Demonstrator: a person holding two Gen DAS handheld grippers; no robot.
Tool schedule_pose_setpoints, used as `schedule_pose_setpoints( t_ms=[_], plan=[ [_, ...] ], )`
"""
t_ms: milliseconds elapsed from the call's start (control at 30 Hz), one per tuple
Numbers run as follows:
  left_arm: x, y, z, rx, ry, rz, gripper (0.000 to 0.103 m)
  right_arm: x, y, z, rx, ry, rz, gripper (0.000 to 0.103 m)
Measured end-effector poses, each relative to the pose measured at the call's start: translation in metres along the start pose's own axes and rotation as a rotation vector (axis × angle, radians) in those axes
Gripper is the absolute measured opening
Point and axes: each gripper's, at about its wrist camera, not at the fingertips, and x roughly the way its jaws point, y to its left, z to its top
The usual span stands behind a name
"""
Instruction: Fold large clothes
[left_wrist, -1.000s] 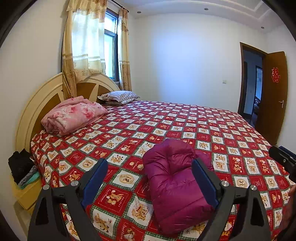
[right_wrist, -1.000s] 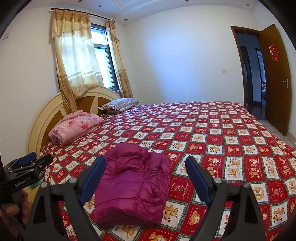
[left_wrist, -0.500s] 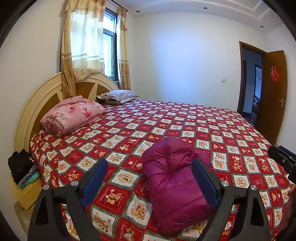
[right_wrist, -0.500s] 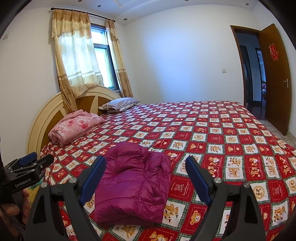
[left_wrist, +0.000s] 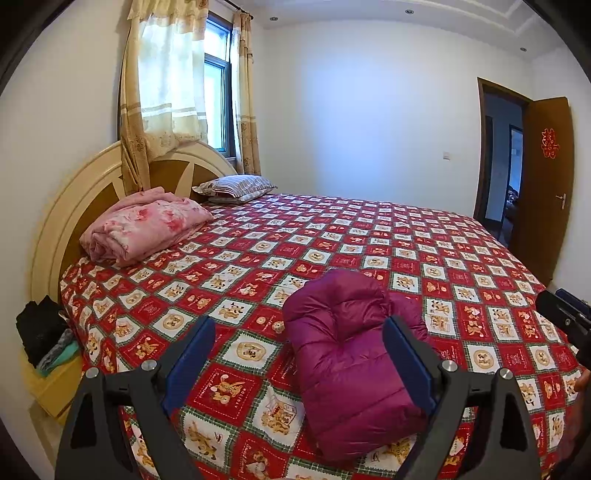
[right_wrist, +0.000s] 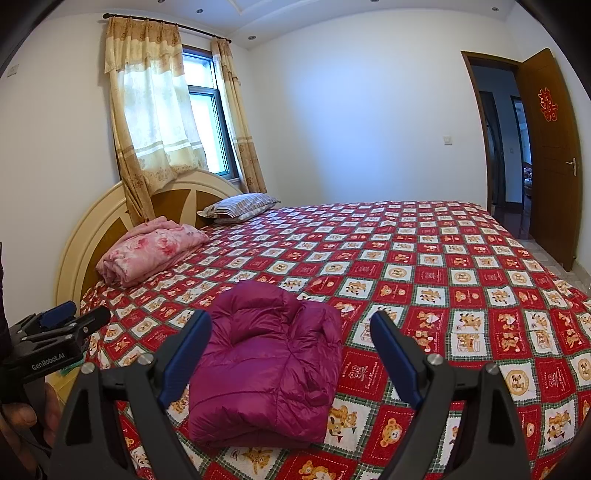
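Observation:
A magenta puffer jacket (left_wrist: 351, 354) lies folded in a compact bundle near the front edge of the bed; it also shows in the right wrist view (right_wrist: 266, 362). My left gripper (left_wrist: 299, 332) is open and empty, held above the bed in front of the jacket, which lies toward its right finger. My right gripper (right_wrist: 291, 325) is open and empty, held back from the jacket, which lies between its fingers in view. Neither gripper touches the jacket.
The bed carries a red patchwork bear-print cover (left_wrist: 369, 236). A folded pink quilt (left_wrist: 147, 225) and a striped pillow (left_wrist: 232, 186) lie by the headboard (left_wrist: 62, 218). A nightstand with dark clothes (left_wrist: 40, 332) stands at left. An open door (right_wrist: 546, 155) is at right.
Both views have shifted very slightly; the jacket lies as before and both grippers stay open.

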Motion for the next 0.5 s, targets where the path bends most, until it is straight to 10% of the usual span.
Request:
schedule_pose_setpoints(
  t_ms=[500],
  plan=[
    [0.0066,-0.0064,-0.0037,0.040,0.004,0.016,0.092,0.0004,0.0037,-0.0039,-0.002,0.003,0.000,0.090]
  ],
)
